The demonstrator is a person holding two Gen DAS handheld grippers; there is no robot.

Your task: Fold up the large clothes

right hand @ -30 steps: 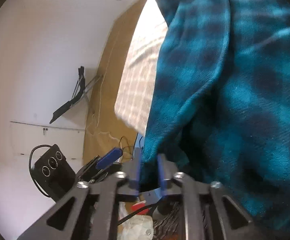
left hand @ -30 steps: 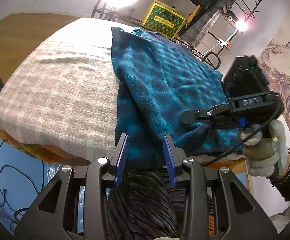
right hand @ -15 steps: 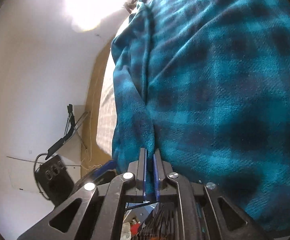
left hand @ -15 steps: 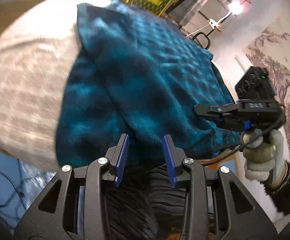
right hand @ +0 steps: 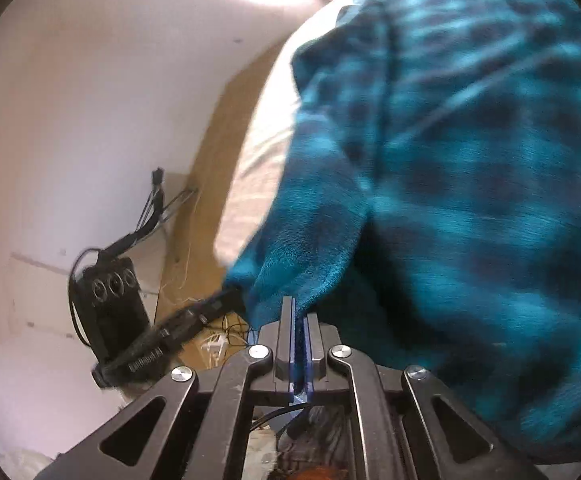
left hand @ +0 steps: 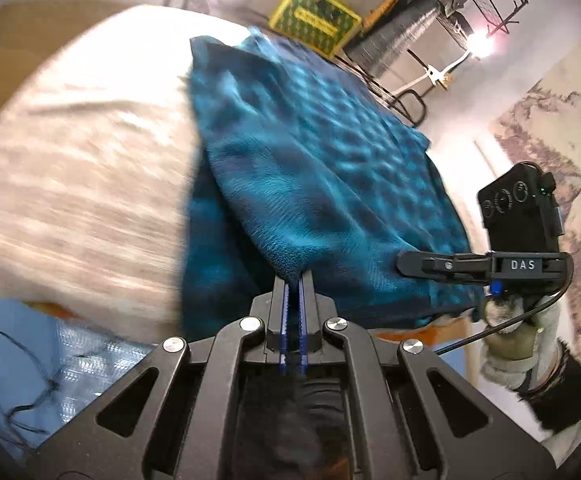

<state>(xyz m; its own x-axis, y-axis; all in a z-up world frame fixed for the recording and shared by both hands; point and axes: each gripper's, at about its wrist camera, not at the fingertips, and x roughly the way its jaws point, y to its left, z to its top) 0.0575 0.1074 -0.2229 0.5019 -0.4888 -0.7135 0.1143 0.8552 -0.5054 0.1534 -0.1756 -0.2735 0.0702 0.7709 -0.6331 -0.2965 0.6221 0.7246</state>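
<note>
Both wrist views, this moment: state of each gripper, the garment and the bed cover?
left gripper: shut on the teal garment's near edge.
right gripper: shut on the same edge.
teal garment: pinched by both grippers, draped over the bed's edge.
bed cover: spread out, partly under the garment.

One readable label: "DAS" on the right gripper.

In the left wrist view, white capital letters "DAS" stand on the black body of the right gripper, just behind its fingers. The yellow and green box beyond the bed carries dark print, too blurred to read. In the right wrist view, lettering on the left gripper is illegible.
</note>
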